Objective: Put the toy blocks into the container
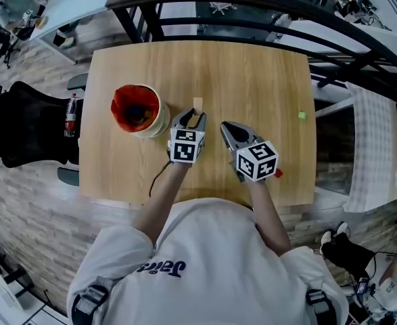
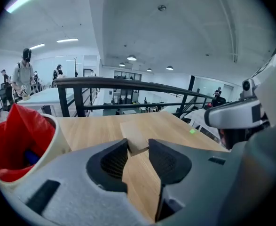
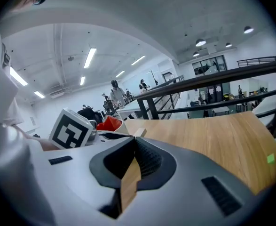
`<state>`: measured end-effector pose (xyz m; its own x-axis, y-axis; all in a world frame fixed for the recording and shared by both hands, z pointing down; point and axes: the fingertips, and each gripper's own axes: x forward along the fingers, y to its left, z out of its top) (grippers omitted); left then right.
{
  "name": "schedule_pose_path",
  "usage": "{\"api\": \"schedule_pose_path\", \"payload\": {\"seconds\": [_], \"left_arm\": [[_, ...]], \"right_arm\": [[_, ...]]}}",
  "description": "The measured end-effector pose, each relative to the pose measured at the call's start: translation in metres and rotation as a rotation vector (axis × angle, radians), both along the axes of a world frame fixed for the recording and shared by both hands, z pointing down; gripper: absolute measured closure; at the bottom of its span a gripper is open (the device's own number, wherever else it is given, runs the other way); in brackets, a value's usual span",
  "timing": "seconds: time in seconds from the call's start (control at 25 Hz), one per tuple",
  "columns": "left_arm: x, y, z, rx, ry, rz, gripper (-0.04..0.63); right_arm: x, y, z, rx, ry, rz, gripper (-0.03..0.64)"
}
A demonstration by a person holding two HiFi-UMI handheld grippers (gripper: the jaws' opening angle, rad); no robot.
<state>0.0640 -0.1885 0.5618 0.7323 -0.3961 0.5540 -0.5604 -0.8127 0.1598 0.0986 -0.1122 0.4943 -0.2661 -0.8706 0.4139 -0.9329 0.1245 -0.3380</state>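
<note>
Two hand-held grippers hover over a wooden table (image 1: 252,73), seen from above the person's head. Farthest left stands the container (image 1: 159,120), a white tub lined with a red bag (image 1: 125,102), something blue showing inside it. Just right of the container is the left gripper (image 1: 193,117), its jaws part-way closed and pressing on a pale wooden block (image 1: 197,103). The block sticks out past the jaw tips, on the side of the tips away from the person. Its long axis seems to follow the line of the gripper, though that is hard to be sure of. Further right of the container, beyond the left gripper, is the right gripper (image 1: 226,127), its jaws fully together with nothing between them. Well to the right of the container, near the table's far right edge, lies a small green block (image 1: 301,115), untouched. The relation that matters for the coming move: the container's mouth lies directly left of the held block and close by. The left gripper is clearly the nearer one, so a short carry leftward over the rim should do it.
</note>
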Motion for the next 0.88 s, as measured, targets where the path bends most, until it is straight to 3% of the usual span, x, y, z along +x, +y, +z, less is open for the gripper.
{"api": "schedule_pose_path", "payload": {"seconds": [0.48, 0.88], "left_arm": [[-0.093, 0.014, -0.035, 0.037, 0.027, -0.128, 0.451], [-0.164, -0.022, -0.042, 0.090, -0.077, -0.220, 0.451]], "right_arm": [[-0.068, -0.015, -0.015, 0.036, 0.019, -0.144, 0.603], [-0.095, -0.021, -0.005, 0.019, 0.017, -0.195, 0.603]]}}
